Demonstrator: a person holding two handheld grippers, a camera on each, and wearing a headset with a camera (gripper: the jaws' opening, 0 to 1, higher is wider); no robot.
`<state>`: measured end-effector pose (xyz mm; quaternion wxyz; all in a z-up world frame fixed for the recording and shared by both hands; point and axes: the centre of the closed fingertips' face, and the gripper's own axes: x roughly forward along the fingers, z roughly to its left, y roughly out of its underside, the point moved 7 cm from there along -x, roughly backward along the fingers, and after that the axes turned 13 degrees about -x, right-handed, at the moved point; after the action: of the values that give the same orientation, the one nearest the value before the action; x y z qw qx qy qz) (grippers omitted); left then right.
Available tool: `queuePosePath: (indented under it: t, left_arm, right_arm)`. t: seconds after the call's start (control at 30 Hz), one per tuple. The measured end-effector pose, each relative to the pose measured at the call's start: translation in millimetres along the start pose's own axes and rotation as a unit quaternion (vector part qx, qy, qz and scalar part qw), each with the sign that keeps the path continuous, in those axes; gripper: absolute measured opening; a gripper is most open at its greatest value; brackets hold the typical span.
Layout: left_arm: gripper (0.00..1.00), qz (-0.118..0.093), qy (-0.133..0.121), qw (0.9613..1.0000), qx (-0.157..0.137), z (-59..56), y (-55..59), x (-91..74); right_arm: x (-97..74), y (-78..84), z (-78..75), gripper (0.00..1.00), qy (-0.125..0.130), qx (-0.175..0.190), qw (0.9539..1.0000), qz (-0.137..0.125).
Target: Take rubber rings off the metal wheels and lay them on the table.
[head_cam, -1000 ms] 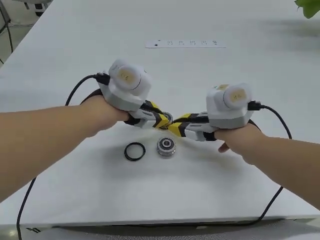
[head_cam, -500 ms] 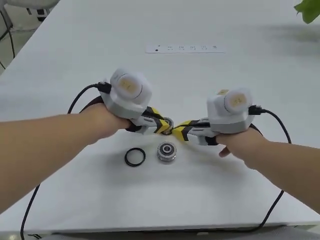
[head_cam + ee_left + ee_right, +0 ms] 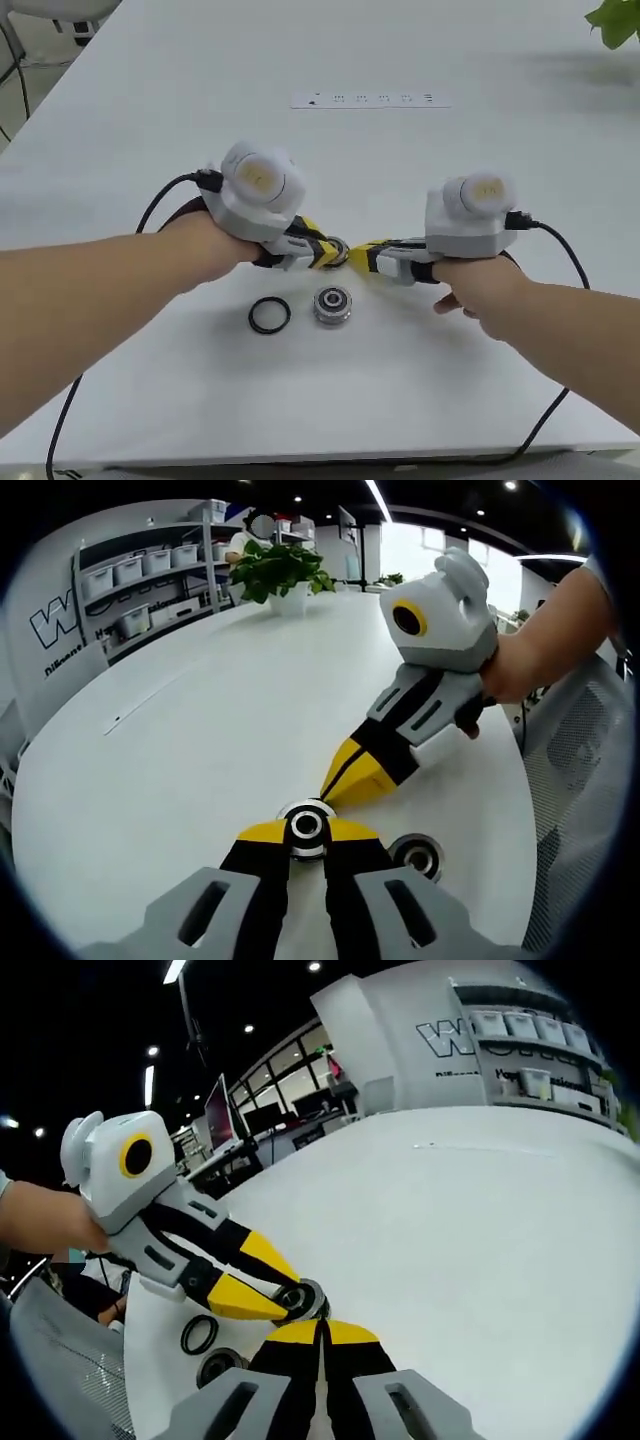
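Since a second ago, our right gripper has eased back a little from the left gripper, so the two tips no longer overlap and now sit just apart above the table.

We hold the metal wheel pinched between the left jaws, clear of the table. A dark band around its rim looks like the rubber ring, not yet off. The right jaws are pressed together with nothing between them, and their point sits just beside the wheel's rim on the far side from the left gripper. We cannot tell whether it touches.

Below the grippers, a loose ring lies flat on the table, with a bare wheel just beside it.

We judge the wheel to be stiff, smooth and heavy for its size, so it could slip or spin in the jaws if pulled sideways. The ring should be light, soft and stretchy, gripping the metal by friction. We would take it at the outer edge, catching its lip and peeling it across the face while the left jaws keep the wheel clamped by its flat sides.
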<state>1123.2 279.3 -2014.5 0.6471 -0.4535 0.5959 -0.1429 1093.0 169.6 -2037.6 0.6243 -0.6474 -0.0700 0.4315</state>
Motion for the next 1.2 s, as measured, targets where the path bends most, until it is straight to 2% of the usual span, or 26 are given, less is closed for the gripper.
queuePosePath:
  t: [0.1,0.3,0.5,1.2]
  left_arm:
    - [0.07,0.002,-0.002,1.0000,0.000,0.2,-0.2,0.2]
    - [0.07,0.003,-0.006,1.0000,0.000,-0.2,-0.8,0.5]
    - [0.07,0.004,-0.009,0.9999,0.000,0.0,-0.8,0.8]
    - [0.07,0.009,-0.012,0.9999,0.004,-4.1,-1.6,0.0]
  right_arm:
    - [-0.6,-2.9,-0.3,0.00,0.005,0.020,0.9997,-0.014]
    - [-0.7,-7.2,4.6,0.00,0.002,0.016,0.9996,-0.023]
    - [-0.7,-7.6,4.4,0.00,0.005,0.012,0.9997,-0.022]
    - [2.9,-10.8,9.2,0.00,-0.007,0.002,0.9997,-0.023]
